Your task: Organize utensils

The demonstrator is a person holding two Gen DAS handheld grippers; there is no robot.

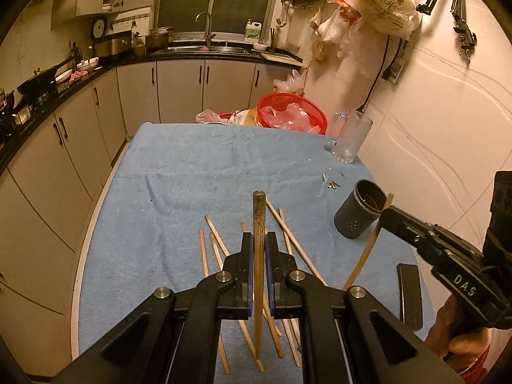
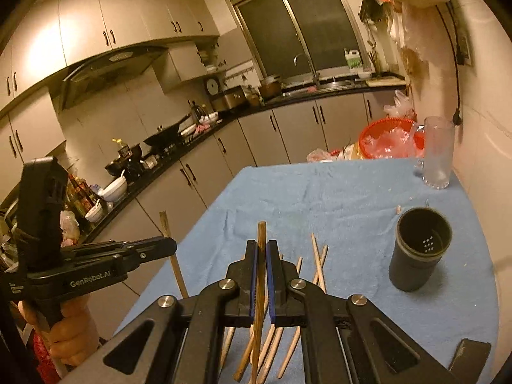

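Both hands loaded: my left tongs (image 1: 258, 249) are pinching one chopstick (image 1: 258, 224) upright, my right tongs (image 2: 261, 256) pinching another (image 2: 261, 249), both lifted clear of the loose chopsticks (image 1: 288, 233) on the blue-towelled tabletop (image 1: 192, 176). Looks like the carry step. Next: swing each over the dark holder cup (image 2: 419, 249) standing to the right, tip down, drop in.

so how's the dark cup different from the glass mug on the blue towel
The dark cup is opaque and dark grey; the glass mug is clear. The dark cup has no handle showing and small holes in its bottom; the glass mug has a side handle. The cup stands nearer the chopsticks, the mug at the far corner. Both stand upright and look empty.
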